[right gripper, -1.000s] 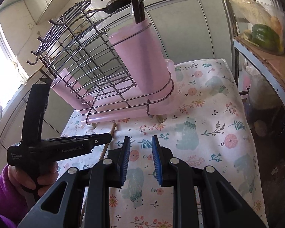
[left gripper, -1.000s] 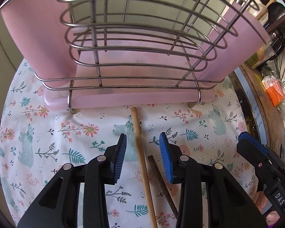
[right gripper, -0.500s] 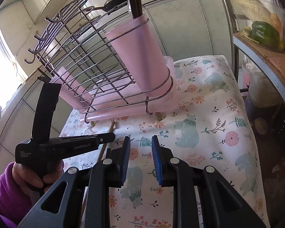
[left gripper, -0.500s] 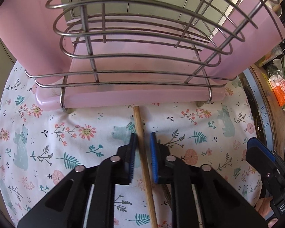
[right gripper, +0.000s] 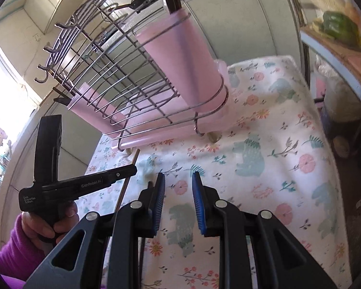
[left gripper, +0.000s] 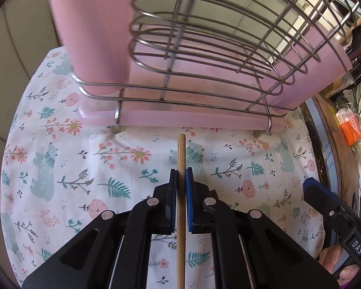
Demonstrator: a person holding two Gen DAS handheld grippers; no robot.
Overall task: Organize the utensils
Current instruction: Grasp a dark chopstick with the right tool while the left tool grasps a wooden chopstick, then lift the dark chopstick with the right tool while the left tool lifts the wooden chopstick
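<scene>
My left gripper (left gripper: 181,175) is shut on a light wooden chopstick (left gripper: 181,154), whose tip points at the base of a wire utensil rack (left gripper: 204,48) with pink plastic cups (left gripper: 91,24) and a pink drip tray (left gripper: 180,120). A dark chopstick (left gripper: 214,193) lies just right of the left fingers, mostly hidden. My right gripper (right gripper: 178,185) is open and empty above the floral cloth (right gripper: 264,159). In the right wrist view the rack (right gripper: 122,82) stands at upper left, its tall pink cup (right gripper: 180,55) holds dark utensil handles, and the left gripper (right gripper: 122,172) shows at left.
A floral tablecloth (left gripper: 60,168) covers the table. A wooden shelf edge with an orange packet (left gripper: 349,127) runs along the right. The right gripper's body (left gripper: 325,204) is at the lower right. A green pepper in a bag (right gripper: 337,24) sits on the shelf.
My left gripper closed on the light chopstick and moved forward and left toward the rack. The right gripper stayed open, almost still.
</scene>
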